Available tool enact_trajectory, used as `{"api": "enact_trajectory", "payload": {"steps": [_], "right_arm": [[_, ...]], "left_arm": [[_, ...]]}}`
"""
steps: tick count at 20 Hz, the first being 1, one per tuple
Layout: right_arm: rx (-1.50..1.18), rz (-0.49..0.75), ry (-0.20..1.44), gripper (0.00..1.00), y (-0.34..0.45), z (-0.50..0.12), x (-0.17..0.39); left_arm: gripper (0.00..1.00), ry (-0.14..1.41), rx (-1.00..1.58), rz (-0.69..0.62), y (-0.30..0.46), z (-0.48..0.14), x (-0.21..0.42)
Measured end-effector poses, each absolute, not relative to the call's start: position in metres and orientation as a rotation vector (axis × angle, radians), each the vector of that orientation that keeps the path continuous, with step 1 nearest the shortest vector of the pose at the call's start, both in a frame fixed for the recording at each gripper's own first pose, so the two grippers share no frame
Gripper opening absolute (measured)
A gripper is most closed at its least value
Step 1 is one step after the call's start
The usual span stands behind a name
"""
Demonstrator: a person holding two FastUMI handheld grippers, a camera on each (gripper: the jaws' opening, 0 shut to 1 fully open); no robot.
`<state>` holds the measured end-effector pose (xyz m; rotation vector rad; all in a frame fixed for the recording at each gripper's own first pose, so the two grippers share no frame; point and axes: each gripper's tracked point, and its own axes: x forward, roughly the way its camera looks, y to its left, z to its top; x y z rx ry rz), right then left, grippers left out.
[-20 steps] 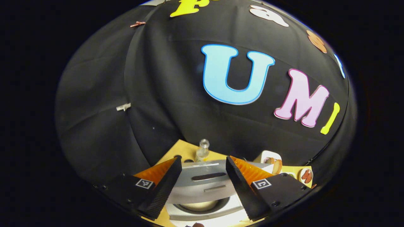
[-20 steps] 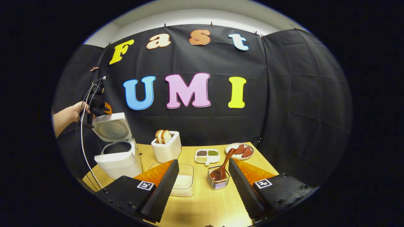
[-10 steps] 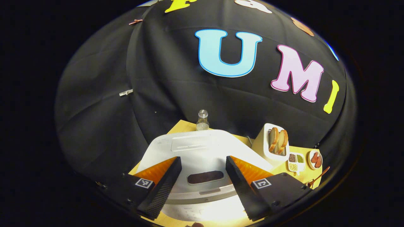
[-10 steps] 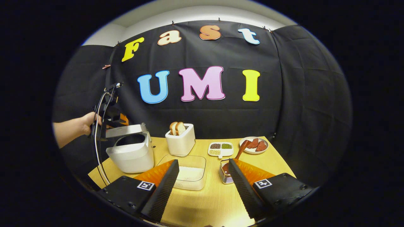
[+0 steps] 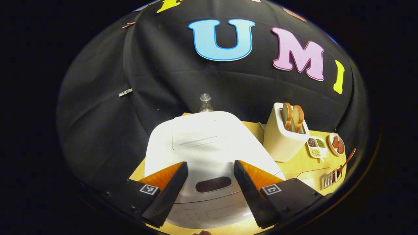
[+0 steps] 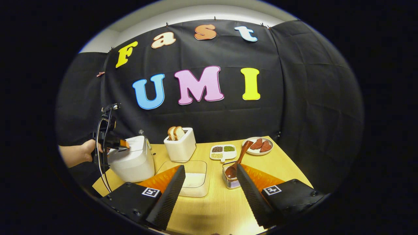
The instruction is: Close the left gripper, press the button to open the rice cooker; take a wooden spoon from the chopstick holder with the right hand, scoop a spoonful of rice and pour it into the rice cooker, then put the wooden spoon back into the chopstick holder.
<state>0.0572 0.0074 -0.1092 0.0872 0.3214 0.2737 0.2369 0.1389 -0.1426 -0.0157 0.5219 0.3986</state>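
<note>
- Since a second ago the rice cooker point(image 5: 209, 147) lid has gone from raised to down flat, and my left tongs point(image 5: 209, 189) have come lower over it.
- Those left tongs are spread, holding nothing, one finger on each side of the dark window on the lid's front.
- In the right gripper view my hand point(image 6: 85, 150) holds them at the cooker's top edge.
- My right tongs point(image 6: 210, 192) are spread too and empty, above the wooden table point(image 6: 215, 209).
- Between their fingers sit a clear box of rice point(image 6: 192, 179) and, just right of it, the wire holder point(image 6: 228, 181) with the wooden spoon point(image 6: 236, 162) leaning in it.
- Farther back stand a toaster point(image 6: 179, 147), a small divided dish point(image 6: 222, 151) and a plate point(image 6: 258, 145).
</note>
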Motion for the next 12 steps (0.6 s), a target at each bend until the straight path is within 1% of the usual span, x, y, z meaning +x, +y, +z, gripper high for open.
{"api": "enact_trajectory", "payload": {"steps": [7, 10, 11, 12], "right_arm": [[0.084, 0.271, 0.347, 0.98, 0.005, -0.122, 0.054], [0.096, 0.261, 0.333, 0.99, 0.000, -0.117, 0.058], [0.094, 0.254, 0.326, 0.99, -0.003, -0.115, 0.060], [0.093, 0.250, 0.323, 0.98, -0.005, -0.115, 0.063]], "left_arm": [[1.00, 0.505, 0.011, 0.354, 0.136, -0.146, 0.238], [0.99, 0.510, 0.020, 0.314, 0.128, -0.142, 0.234], [0.99, 0.486, 0.010, 0.312, 0.124, -0.134, 0.228], [0.96, 0.445, -0.015, 0.300, 0.119, -0.122, 0.225]]}}
